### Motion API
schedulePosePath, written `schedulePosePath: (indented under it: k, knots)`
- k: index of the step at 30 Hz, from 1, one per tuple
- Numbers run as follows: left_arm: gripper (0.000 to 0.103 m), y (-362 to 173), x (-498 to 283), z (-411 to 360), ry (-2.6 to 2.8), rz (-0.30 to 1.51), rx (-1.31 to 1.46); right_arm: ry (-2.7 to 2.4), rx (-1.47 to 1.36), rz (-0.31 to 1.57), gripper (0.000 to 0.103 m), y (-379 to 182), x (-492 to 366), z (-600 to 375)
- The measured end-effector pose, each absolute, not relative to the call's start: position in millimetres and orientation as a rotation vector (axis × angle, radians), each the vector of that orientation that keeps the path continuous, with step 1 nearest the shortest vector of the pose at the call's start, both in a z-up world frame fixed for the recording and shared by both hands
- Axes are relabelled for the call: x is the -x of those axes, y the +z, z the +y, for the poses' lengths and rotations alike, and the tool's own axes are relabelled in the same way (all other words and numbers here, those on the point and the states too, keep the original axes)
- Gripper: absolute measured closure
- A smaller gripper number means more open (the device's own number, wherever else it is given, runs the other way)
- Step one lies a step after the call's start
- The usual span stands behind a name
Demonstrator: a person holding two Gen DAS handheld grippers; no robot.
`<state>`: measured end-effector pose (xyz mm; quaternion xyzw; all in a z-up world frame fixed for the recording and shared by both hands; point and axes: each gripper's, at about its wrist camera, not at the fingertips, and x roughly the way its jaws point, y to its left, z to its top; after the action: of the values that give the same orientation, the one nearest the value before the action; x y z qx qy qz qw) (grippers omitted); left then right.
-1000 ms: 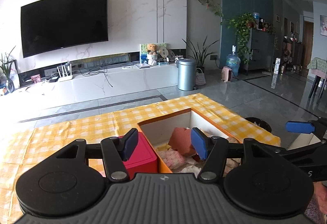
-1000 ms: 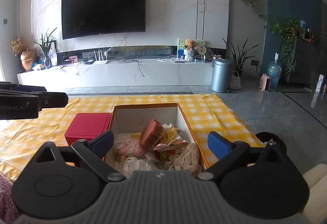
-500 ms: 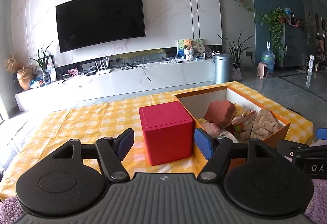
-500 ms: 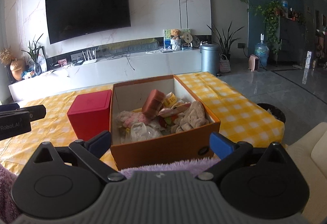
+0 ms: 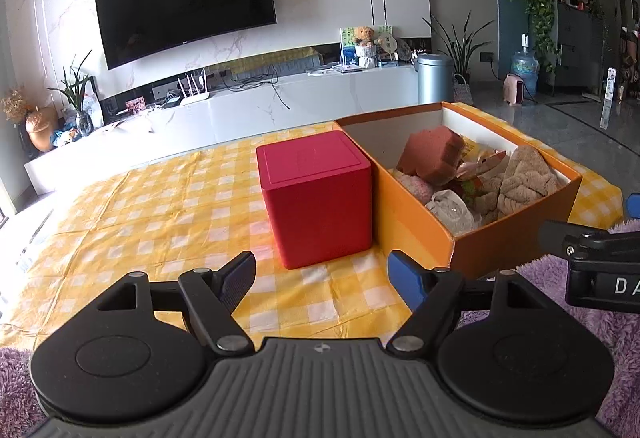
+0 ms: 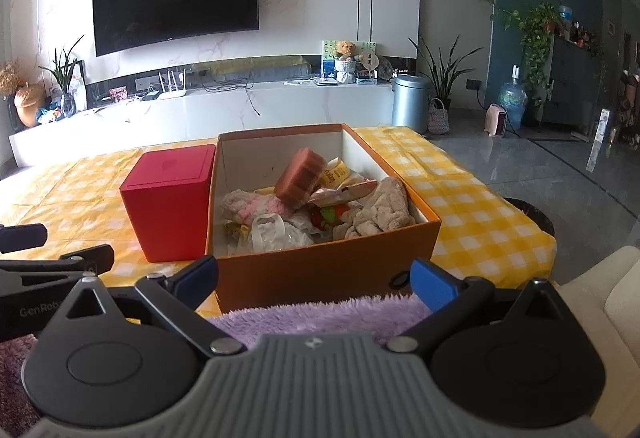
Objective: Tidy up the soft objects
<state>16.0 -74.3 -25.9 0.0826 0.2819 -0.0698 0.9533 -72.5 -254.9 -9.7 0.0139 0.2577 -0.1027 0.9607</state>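
An open orange box point(image 6: 320, 270) stands on the yellow checked table point(image 5: 160, 206). It holds several soft items: a reddish-brown sponge block point(image 6: 302, 176), a beige knitted cloth point(image 6: 384, 212), a pink knit piece point(image 6: 256, 206) and a crumpled clear bag point(image 6: 272, 234). A closed red cube box point(image 5: 316, 194) sits against the orange box's point(image 5: 416, 222) left wall. My left gripper point(image 5: 320, 274) hovers low in front of the red cube, its jaws opening with nothing between them. My right gripper point(image 6: 316, 276) is open, just short of the orange box's near wall.
A purple fluffy fabric point(image 6: 320, 314) lies along the table's near edge under both grippers. A cream cushion point(image 6: 608, 302) is at the right. A white TV bench point(image 6: 240, 110), a TV, a metal bin point(image 6: 412, 108) and plants stand beyond the table.
Both grippers have sunk toward the table's near edge. The left view swung left, bringing the red cube to its centre, and the left jaws stand wider apart.
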Motion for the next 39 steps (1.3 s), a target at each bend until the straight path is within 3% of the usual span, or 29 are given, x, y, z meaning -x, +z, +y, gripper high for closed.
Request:
schedulePosePath:
  k: [39]
  knots:
    - [0.014,-21.9,-9.8,-71.9,-0.132,0.599,-0.172,-0.221,-0.022,0.547,0.003,-11.7,69.4,-252.8]
